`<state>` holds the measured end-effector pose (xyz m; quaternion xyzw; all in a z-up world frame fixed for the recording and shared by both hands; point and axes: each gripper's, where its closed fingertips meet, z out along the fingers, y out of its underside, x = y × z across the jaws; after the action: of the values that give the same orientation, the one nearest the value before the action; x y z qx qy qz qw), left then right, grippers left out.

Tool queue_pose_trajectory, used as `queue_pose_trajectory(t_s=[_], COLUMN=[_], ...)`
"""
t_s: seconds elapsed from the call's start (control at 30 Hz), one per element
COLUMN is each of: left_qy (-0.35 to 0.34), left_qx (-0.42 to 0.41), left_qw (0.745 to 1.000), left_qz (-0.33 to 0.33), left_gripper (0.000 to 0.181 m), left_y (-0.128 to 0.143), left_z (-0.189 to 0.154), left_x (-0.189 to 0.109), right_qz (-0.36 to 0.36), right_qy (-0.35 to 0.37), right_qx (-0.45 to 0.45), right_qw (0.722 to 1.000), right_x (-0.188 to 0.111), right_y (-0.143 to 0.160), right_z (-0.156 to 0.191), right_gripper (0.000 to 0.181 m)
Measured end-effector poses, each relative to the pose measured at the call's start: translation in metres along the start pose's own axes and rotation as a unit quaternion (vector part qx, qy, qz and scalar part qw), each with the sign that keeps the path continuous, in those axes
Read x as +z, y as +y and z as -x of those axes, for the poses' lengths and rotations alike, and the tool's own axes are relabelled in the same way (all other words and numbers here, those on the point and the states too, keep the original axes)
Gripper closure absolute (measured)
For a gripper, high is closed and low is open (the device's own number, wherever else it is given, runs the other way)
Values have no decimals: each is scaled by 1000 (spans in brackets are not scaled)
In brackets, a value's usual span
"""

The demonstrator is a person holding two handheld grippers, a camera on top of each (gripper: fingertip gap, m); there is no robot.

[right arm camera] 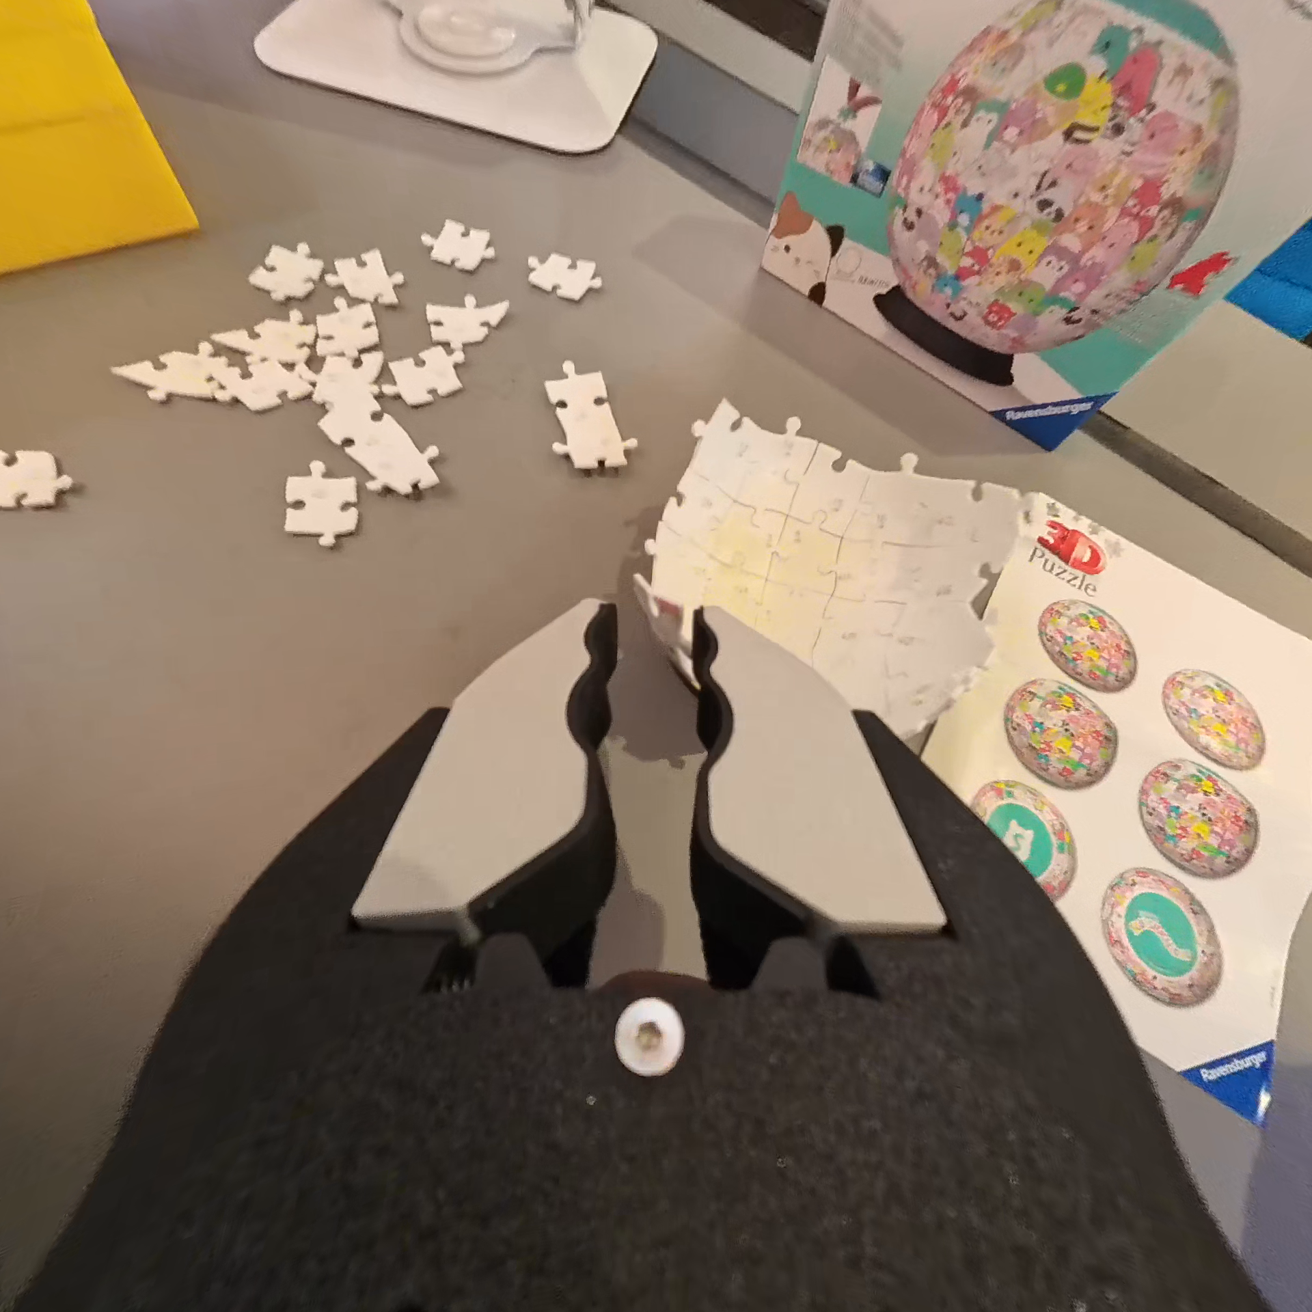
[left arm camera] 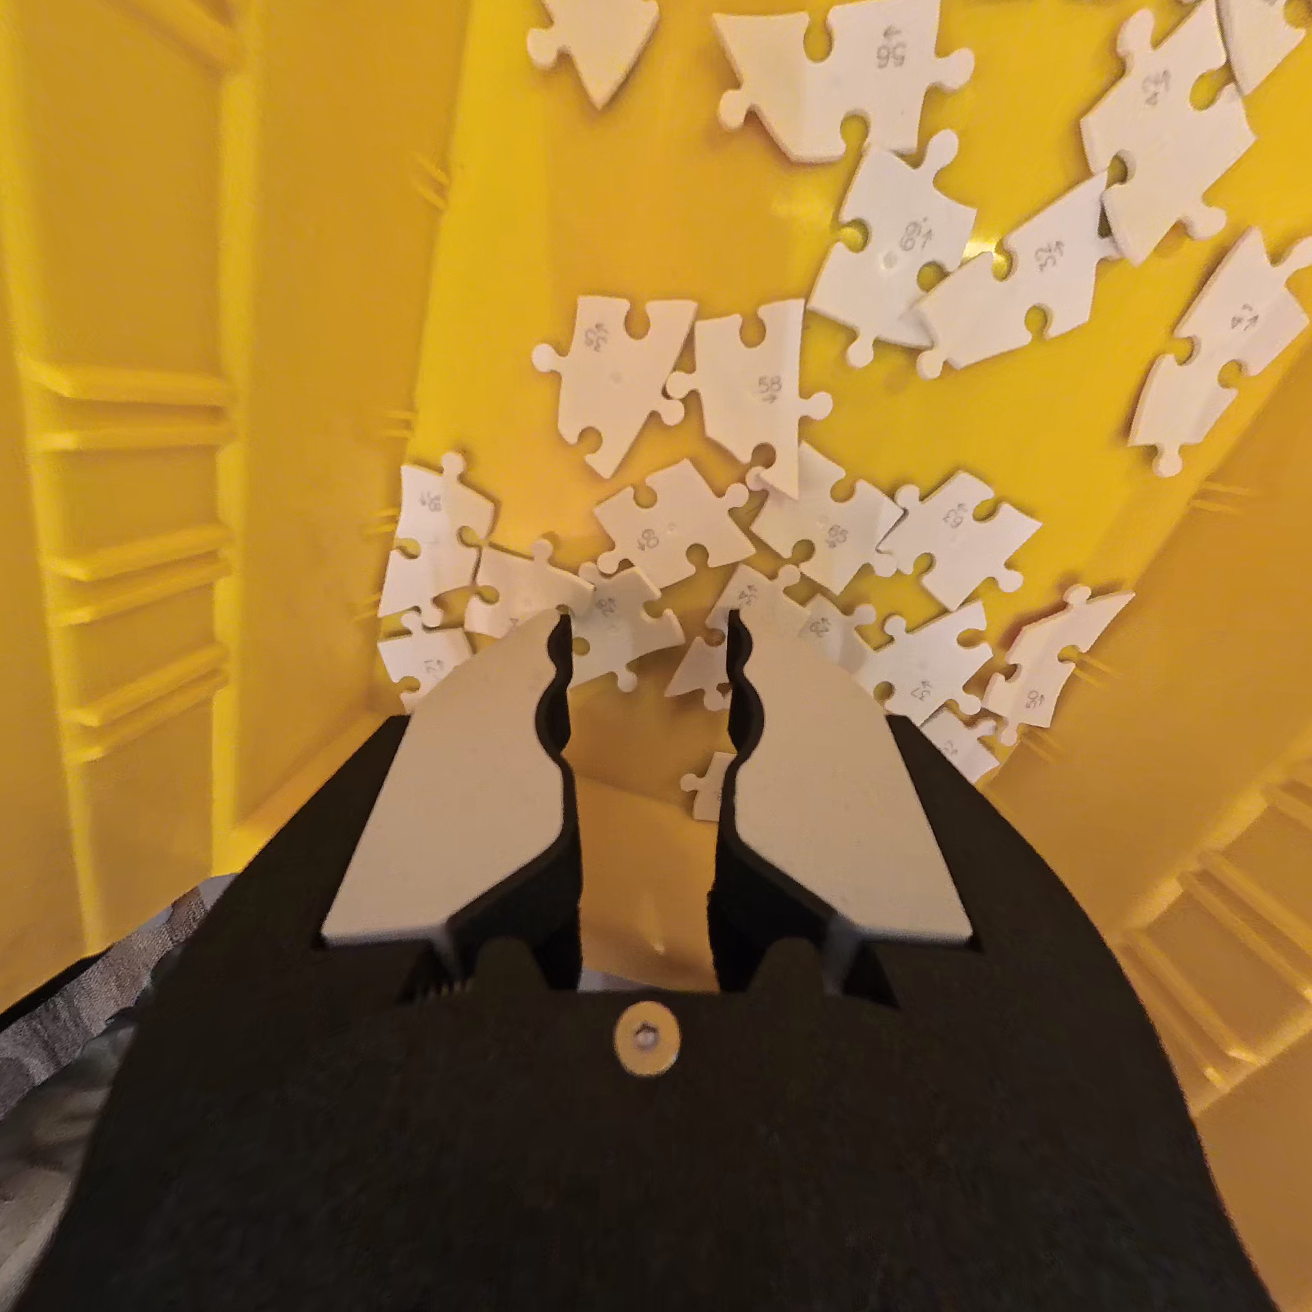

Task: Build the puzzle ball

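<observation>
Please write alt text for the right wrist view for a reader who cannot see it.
The right tool hangs open over a grey table, its tips at the edge of a curved, partly built puzzle shell. Loose white pieces lie left; the puzzle box and instruction sheet lie right.

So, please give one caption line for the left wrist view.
Open left gripper hovers over white puzzle pieces scattered inside a yellow bin.

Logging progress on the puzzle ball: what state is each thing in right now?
left gripper: open, empty, inside the bin.
yellow bin: holds loose pieces, blank side up.
right gripper: open, at the shell's edge.
partial shell: assembled curved section, incomplete.
loose pieces: scattered on the table, some joined.
puzzle box: upright.
instruction sheet: lying flat.
</observation>
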<state>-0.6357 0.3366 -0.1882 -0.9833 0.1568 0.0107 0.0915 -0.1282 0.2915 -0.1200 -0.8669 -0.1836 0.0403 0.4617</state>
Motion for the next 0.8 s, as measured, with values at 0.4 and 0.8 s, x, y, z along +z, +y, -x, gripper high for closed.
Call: queue_pose_trajectory(t_s=[0.4, 0.8], left_qy=[0, -4], left_qx=[-3, 2], left_qw=[1000, 1000], left_qz=[7, 15], left_gripper=[140, 137], left_y=[2, 4], left_z=[-3, -5], left_x=[0, -1], right_qz=[15, 22], right_qy=[4, 0], right_qx=[4, -3], right_qw=[1000, 1000], right_x=[8, 11], right_y=[18, 26], right_z=[-6, -8], right_gripper=[168, 160])
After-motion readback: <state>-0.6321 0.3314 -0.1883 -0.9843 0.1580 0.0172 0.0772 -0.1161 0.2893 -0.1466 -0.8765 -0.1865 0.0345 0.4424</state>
